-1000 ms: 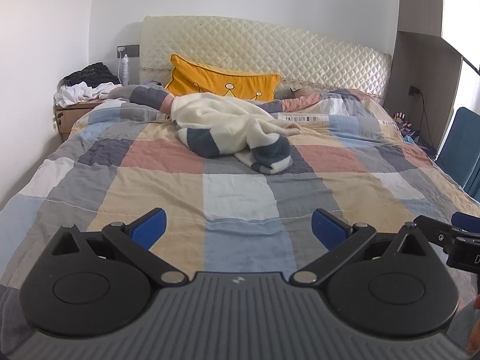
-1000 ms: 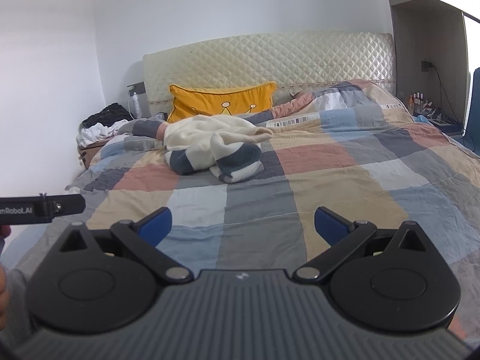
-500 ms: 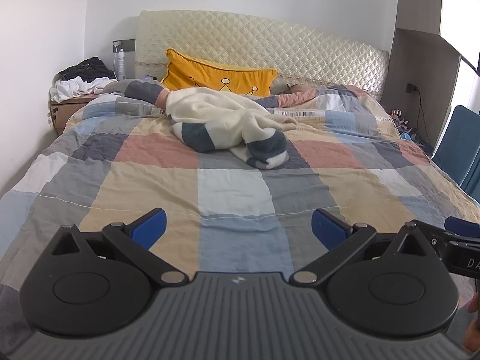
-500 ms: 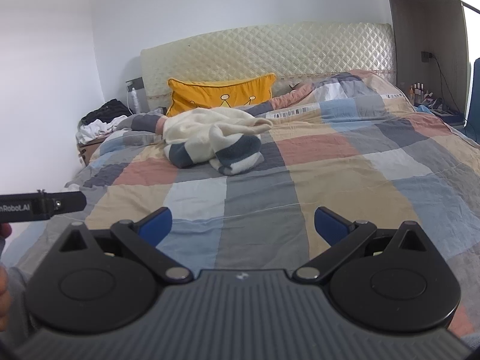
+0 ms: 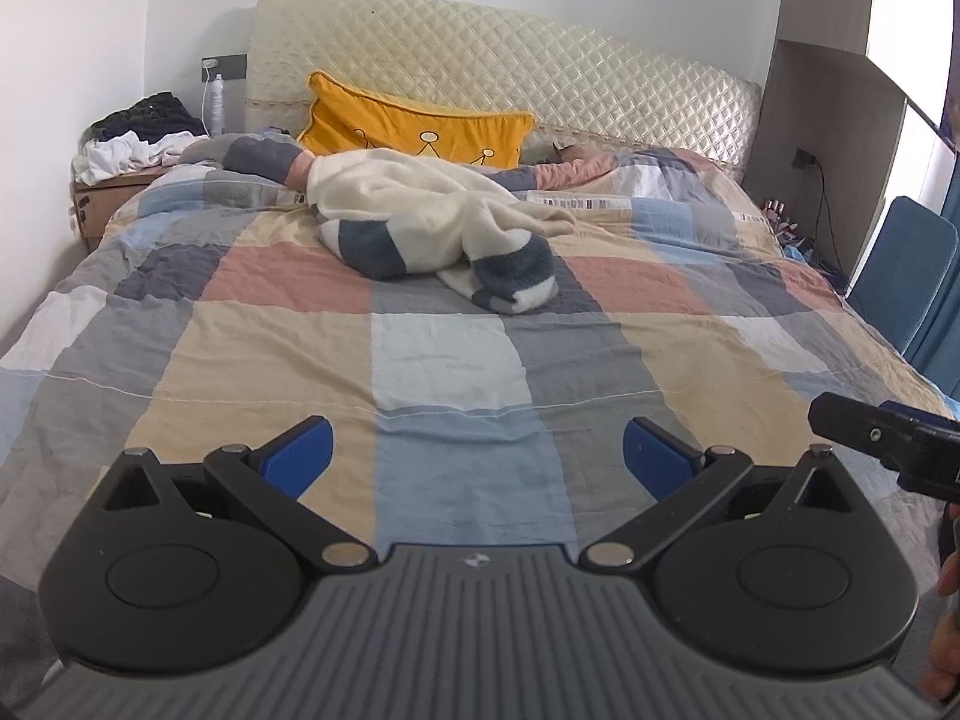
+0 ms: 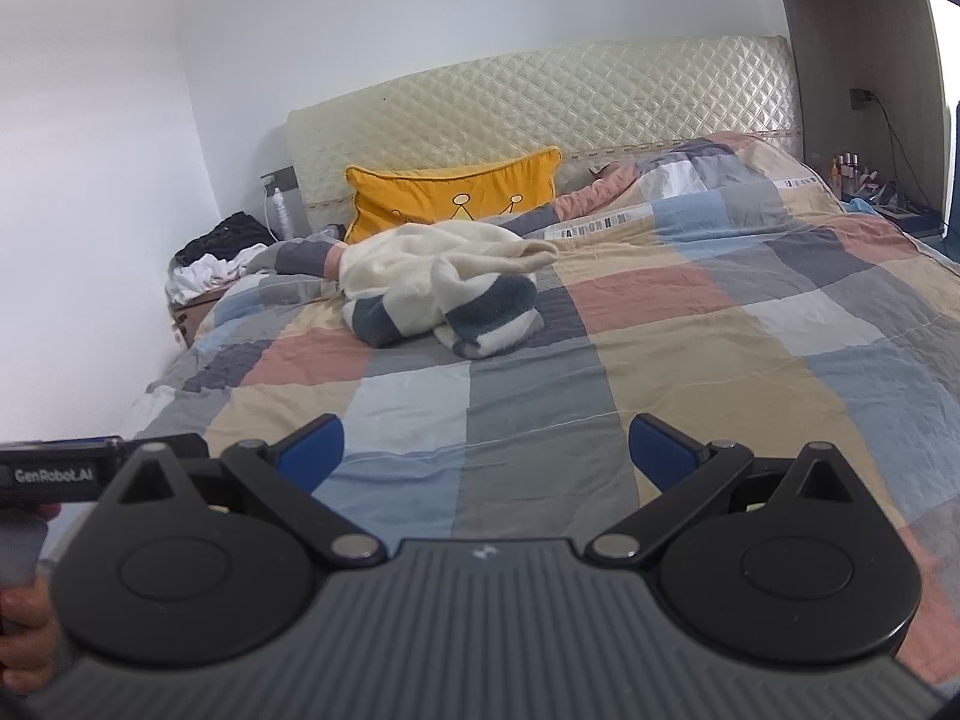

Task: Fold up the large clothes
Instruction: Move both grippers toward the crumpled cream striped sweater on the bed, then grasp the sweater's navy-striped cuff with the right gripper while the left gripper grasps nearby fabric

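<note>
White walls close in a bedroom where a patchwork quilt (image 5: 252, 336) of blue, grey, peach and salmon squares covers the whole bed, running back to a cream quilted headboard (image 5: 480, 84). Far up the bed, just in front of a yellow cushion (image 5: 414, 129) printed with small crowns, lies the garment to be folded: a crumpled cream sweater (image 5: 432, 222) with dark blue-grey stripes, bunched into a loose heap (one striped end rolls out toward the near side). It rests on the quilt, slightly left of the bed's middle in the right wrist view (image 6: 444, 282).

Beyond the far left corner of the bed a low stand carries a pile of dark and white clothes (image 5: 135, 138), with a slim bottle (image 5: 216, 102) just beside it against the wall. A blue chair (image 5: 906, 276) stands off the right edge of the bed.

Both tools hover over the near end of the quilt, well apart from the sweater. On the left gripper (image 5: 477, 450) the blue pads are spread wide with nothing between them; the right gripper (image 6: 487, 447) is likewise spread wide and empty. Each camera catches the neighbouring tool's black body at its frame edge, with a bit of the person's hand (image 6: 24, 636) on the handle.
</note>
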